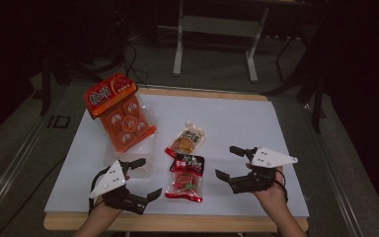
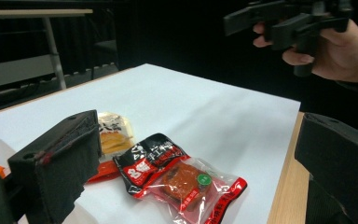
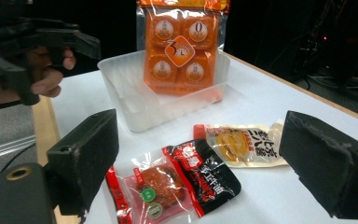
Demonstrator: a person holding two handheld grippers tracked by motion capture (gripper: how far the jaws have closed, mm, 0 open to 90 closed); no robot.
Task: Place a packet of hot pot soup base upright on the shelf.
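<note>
Black foam pads frame what I see along my right gripper (image 1: 231, 162): its jaws are spread wide with nothing between them, and the red-and-black snack packet (image 3: 175, 183) lies flat on the white sheet just beyond and between them, not touched. My left gripper (image 1: 144, 178) stands spread too, empty, just off the packet's other side, so the packet sits between my two tools near the table's front edge. I judge this to be the approach to a pick-up: next I would lower one gripper over the packet's crimped edge and close on that thin film without sliding it. Just past it lies the pale yellow pouch (image 1: 186, 138), touching or nearly touching the packet's top. Farther off, the clear plastic tray (image 3: 135, 100) holds the orange multipack (image 1: 118, 109) leaning upright in it.
</note>
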